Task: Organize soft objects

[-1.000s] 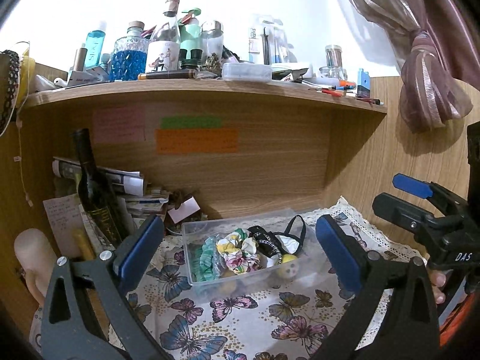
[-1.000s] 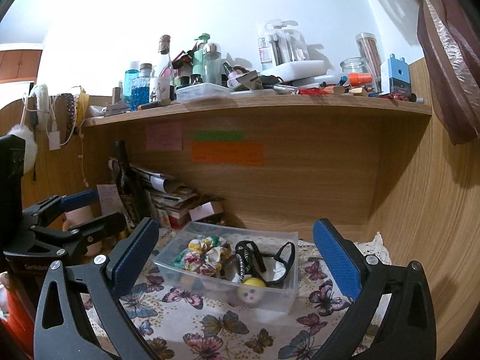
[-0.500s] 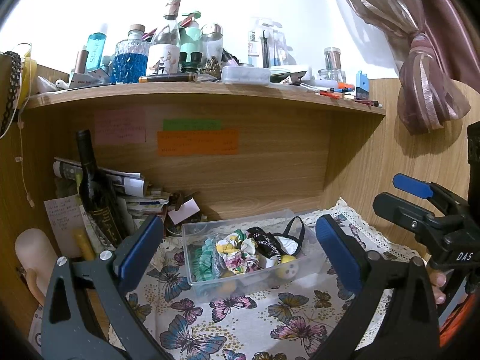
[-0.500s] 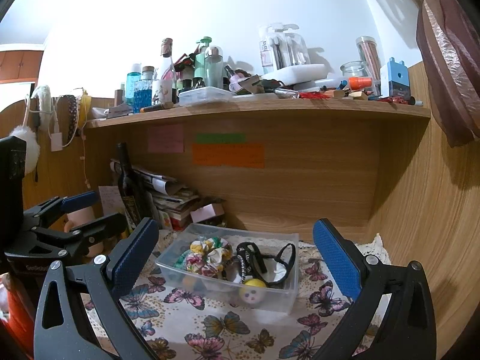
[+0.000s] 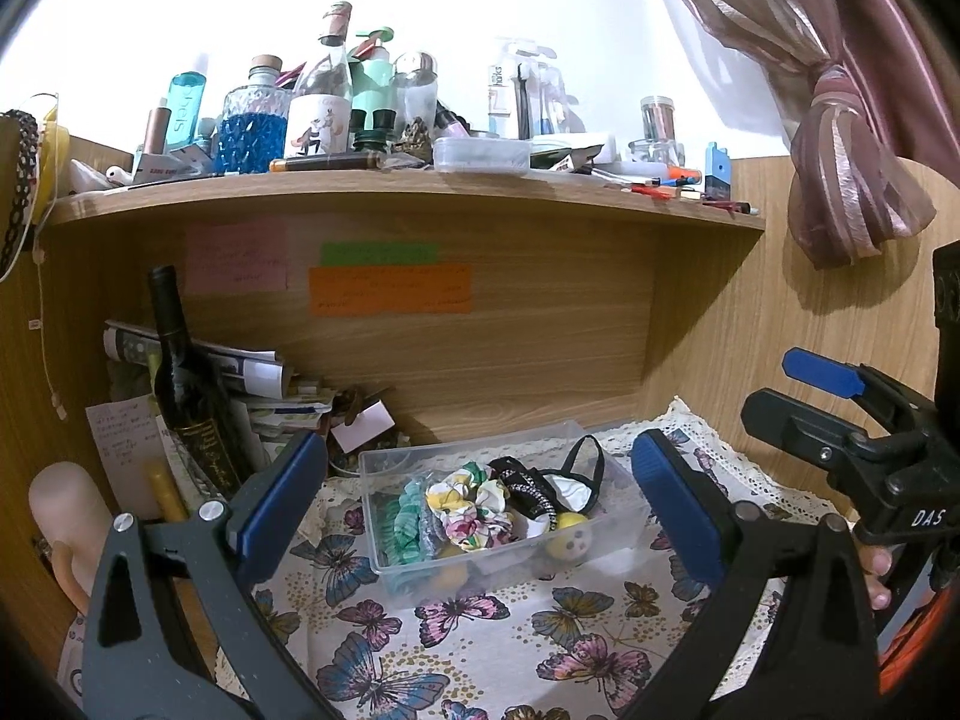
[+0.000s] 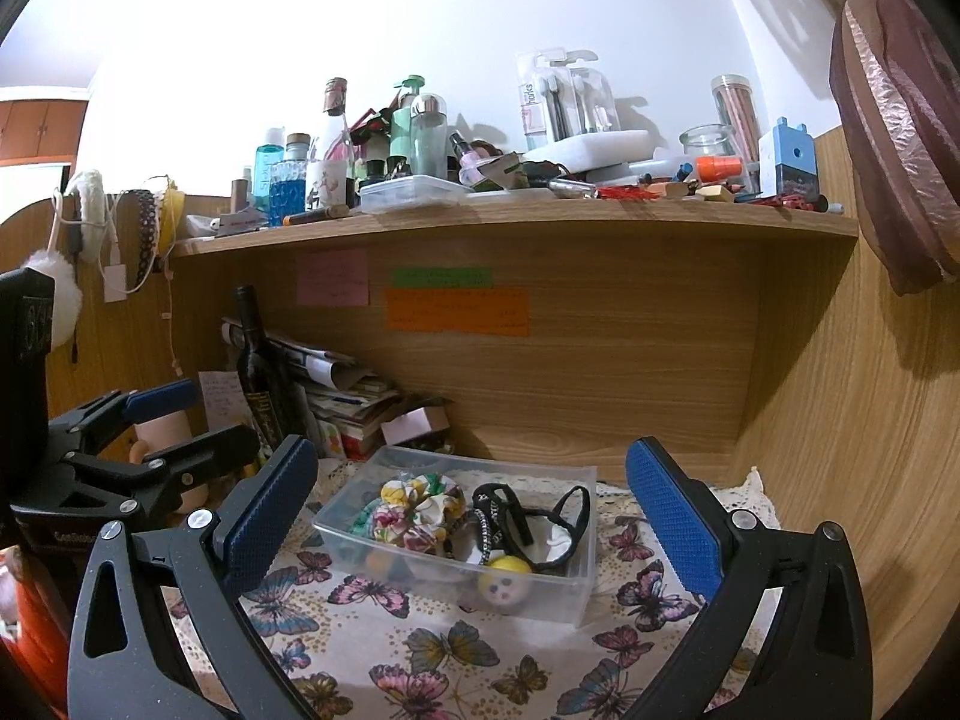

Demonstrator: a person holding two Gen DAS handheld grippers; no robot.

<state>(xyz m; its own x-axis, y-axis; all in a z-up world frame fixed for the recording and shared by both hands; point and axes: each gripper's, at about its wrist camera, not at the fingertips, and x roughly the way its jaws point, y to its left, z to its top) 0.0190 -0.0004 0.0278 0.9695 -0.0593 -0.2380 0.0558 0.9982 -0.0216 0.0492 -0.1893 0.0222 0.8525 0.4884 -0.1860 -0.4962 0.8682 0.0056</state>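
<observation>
A clear plastic box (image 5: 624,531) (image 6: 570,591) stands on the butterfly-print cloth (image 5: 480,648) (image 6: 420,648). It holds floral scrunchies (image 5: 471,504) (image 6: 420,510), a green scrunchie (image 5: 402,525), a black and white mask (image 5: 570,489) (image 6: 552,531), a black band (image 5: 528,495) and a yellow soft ball (image 5: 570,537) (image 6: 507,582). My left gripper (image 5: 477,504) is open and empty, in front of the box. My right gripper (image 6: 471,516) is open and empty, also in front of it. Each gripper shows at the other view's edge.
A dark wine bottle (image 5: 186,390) (image 6: 261,378) and stacked papers (image 5: 258,372) stand at the back left. The shelf (image 5: 390,192) (image 6: 510,222) above carries several bottles and jars. Wooden walls enclose the nook; a curtain (image 5: 840,150) hangs at right.
Both views have drifted slightly back and up from the box. Both grippers stay open and empty; the box contents have not moved.
</observation>
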